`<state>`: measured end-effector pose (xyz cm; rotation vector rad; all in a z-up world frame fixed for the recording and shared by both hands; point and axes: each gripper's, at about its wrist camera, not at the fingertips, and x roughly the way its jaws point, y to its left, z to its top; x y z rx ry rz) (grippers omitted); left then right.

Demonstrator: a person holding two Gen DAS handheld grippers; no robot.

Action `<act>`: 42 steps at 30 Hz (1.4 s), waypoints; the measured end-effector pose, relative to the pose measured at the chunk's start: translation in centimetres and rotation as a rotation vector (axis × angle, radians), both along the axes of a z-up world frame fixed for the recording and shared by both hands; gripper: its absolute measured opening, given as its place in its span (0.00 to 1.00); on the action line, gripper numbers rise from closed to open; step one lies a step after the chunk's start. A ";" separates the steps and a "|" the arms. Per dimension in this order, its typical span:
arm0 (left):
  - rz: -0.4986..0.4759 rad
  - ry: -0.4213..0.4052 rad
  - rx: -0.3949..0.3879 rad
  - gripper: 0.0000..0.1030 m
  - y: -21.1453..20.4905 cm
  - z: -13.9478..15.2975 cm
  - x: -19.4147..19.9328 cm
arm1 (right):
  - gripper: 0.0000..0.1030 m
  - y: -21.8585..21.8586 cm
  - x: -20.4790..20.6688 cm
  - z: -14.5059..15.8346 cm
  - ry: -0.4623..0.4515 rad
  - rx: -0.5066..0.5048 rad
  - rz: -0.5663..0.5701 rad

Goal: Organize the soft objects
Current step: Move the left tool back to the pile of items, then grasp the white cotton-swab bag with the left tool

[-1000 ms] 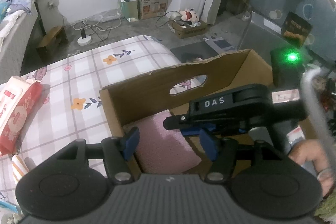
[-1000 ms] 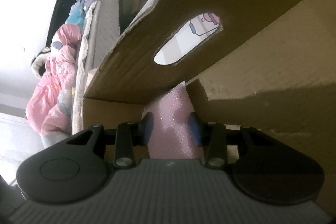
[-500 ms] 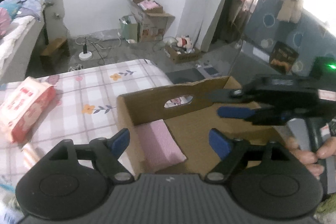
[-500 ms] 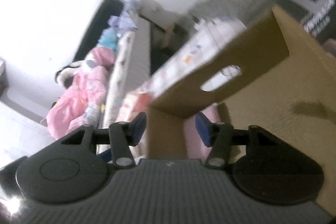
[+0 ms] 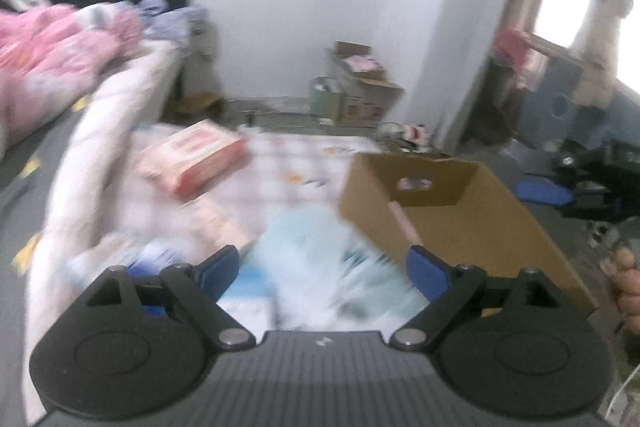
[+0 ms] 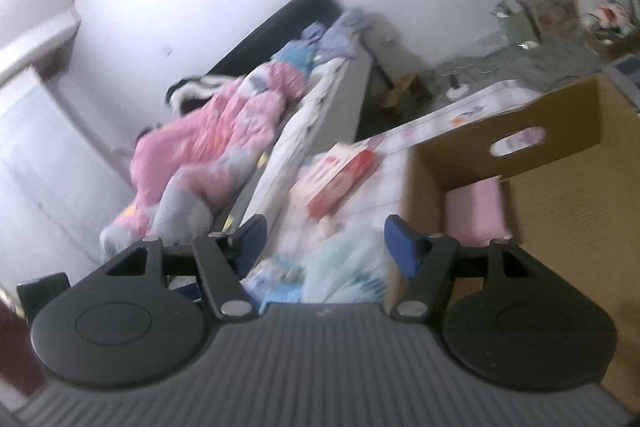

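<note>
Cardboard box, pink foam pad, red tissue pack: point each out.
Cardboard box [image 6: 560, 131], right wrist view, far wall beside handle hole.
Pink foam pad [image 6: 476, 213], right wrist view, top face.
Red tissue pack [image 5: 192, 155], left wrist view, top face.

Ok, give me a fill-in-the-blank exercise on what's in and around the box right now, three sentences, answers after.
1. The pink foam pad lies inside the ____ box.
2. Both the left gripper and the right gripper are ____, with nothing between their pads.
3. The red and white pack lies on the checked cloth, ____ the box.

Missing words: cardboard; open; outside
</note>
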<state>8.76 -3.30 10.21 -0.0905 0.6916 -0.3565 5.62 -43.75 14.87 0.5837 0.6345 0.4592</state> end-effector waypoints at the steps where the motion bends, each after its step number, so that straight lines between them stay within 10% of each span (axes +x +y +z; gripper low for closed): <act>1: 0.022 0.004 -0.004 0.89 1.0 -0.4 -0.7 | 0.63 0.9 -0.8 0.0 -0.004 -0.007 0.024; 23: 0.279 -0.024 -0.062 0.86 13.1 -5.4 -4.9 | 0.63 21.7 0.4 -0.9 0.083 -0.165 0.358; 31: 0.398 0.054 -0.118 0.56 16.9 -7.0 -0.3 | 0.63 26.2 8.8 -1.8 0.211 -0.086 0.420; 42: 0.293 0.224 0.072 0.42 19.8 -8.1 9.7 | 0.63 33.5 23.9 -10.7 0.600 -0.111 0.375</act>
